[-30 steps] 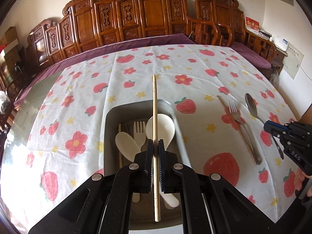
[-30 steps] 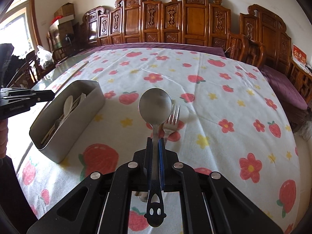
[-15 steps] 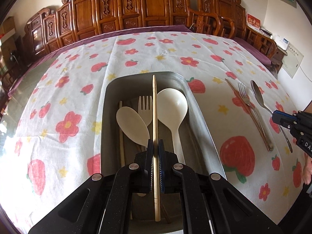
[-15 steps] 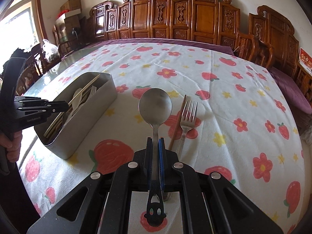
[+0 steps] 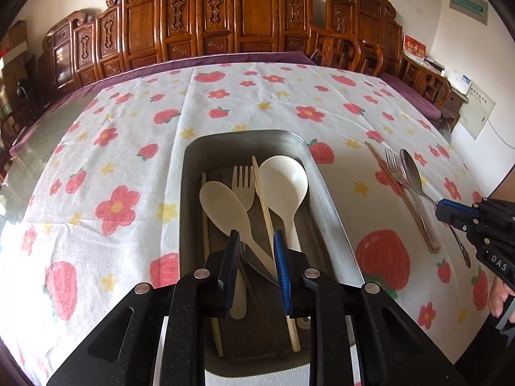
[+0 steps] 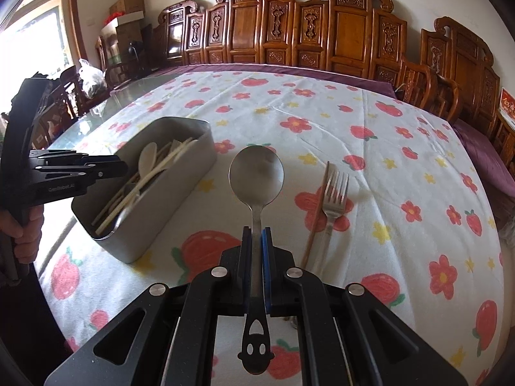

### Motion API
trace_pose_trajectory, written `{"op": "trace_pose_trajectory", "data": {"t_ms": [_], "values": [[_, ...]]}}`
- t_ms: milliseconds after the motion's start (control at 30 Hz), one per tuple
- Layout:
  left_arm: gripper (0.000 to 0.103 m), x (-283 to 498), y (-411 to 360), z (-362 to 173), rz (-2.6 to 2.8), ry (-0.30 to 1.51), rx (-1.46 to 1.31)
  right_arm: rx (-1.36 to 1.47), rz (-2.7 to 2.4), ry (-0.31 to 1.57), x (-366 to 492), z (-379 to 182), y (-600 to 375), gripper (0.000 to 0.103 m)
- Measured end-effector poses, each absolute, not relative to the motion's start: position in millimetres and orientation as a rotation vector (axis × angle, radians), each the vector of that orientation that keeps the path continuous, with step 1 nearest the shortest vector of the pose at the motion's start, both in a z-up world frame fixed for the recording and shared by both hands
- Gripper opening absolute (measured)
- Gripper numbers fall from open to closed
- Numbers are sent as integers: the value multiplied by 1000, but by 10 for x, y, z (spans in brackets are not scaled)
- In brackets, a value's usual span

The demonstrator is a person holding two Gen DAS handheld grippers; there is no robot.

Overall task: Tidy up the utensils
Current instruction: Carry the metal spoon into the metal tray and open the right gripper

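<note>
Two views split the scene. My left tongs hang over the metal box, jaws just parted and empty, the chopstick lying loose inside among a pale fork and two pale spoons; only this view shows the box's contents clearly. My right tongs clamp the steel spoon, its smiley handle visible only here. At two o'clock lies a steel fork. "GenRobot.AI" marks my left tool, "DAS" my right.
</note>
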State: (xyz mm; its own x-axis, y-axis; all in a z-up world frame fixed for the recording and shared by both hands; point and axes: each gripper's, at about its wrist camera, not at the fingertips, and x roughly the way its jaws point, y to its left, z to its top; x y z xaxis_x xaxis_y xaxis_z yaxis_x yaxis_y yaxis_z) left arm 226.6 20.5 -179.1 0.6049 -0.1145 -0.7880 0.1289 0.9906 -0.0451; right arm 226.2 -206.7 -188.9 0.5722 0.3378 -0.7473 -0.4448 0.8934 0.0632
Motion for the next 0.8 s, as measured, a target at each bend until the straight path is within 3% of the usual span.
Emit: {"op": "trace_pose_trajectory", "data": {"t_ms": [300,800], "values": [[30,2211,362,-1594,-130,866,9,-175,508,823,2151,-1724,-1704,7],[34,2156,793,-1300,-76,790,-26,-183,557,821,2273,-1564,-1032,7]]}}
